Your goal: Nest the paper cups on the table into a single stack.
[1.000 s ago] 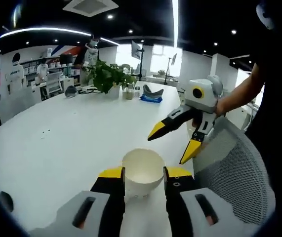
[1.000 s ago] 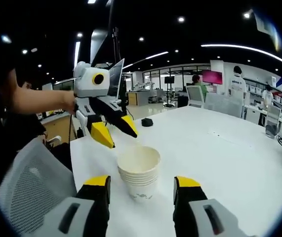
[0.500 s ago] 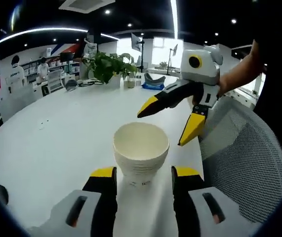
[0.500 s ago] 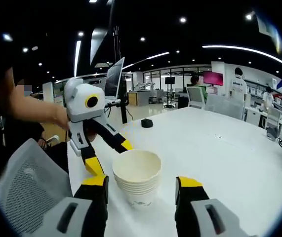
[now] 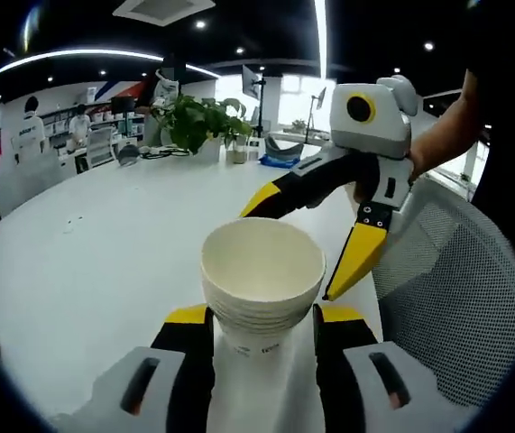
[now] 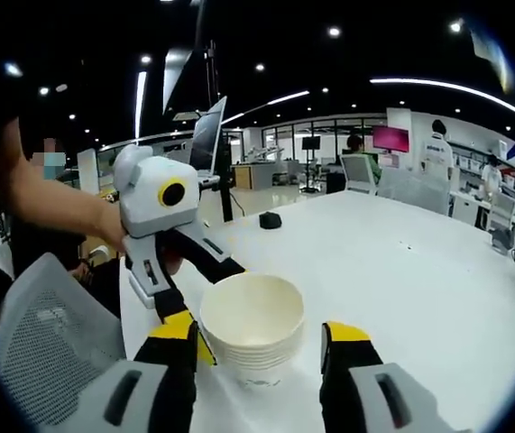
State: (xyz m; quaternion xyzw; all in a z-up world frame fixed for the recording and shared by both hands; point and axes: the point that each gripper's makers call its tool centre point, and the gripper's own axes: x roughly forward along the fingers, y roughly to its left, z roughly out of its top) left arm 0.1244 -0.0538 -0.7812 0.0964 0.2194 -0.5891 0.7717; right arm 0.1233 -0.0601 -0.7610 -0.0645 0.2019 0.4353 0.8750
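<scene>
We see a stack of paper cups (image 5: pixel 262 284) standing upright on the white table (image 5: pixel 86 262), near its edge, several cream cups nested one inside another with the rims showing as stepped bands below the top one. In the left gripper view the stack sits between the yellow-tipped jaws of our left gripper (image 5: pixel 262 325), which stand spread to either side of the cups; we cannot tell whether either jaw touches the paper. In the same view our right gripper (image 5: pixel 307 248) comes in from the right, held by a hand (image 5: pixel 424 149), its two long yellow-tipped jaws parted wide and pointing down toward the stack, one tip just behind the rim, the other beside it on the right.

In the right gripper view the stack (image 6: pixel 252 329) lies between the jaws of that gripper (image 6: pixel 262 338), which stand apart with space on both sides of the cups. The left gripper (image 6: pixel 189 302) shows here from the left, its jaws reaching to the near side of the stack, one yellow tip just beside the rim.

A grey mesh chair back (image 5: pixel 451 307) stands just beside the table edge. Farther across the table we note a potted plant (image 5: pixel 198 126) and a small dark object (image 6: pixel 270 222). Desks, monitors and people are in the office behind.
</scene>
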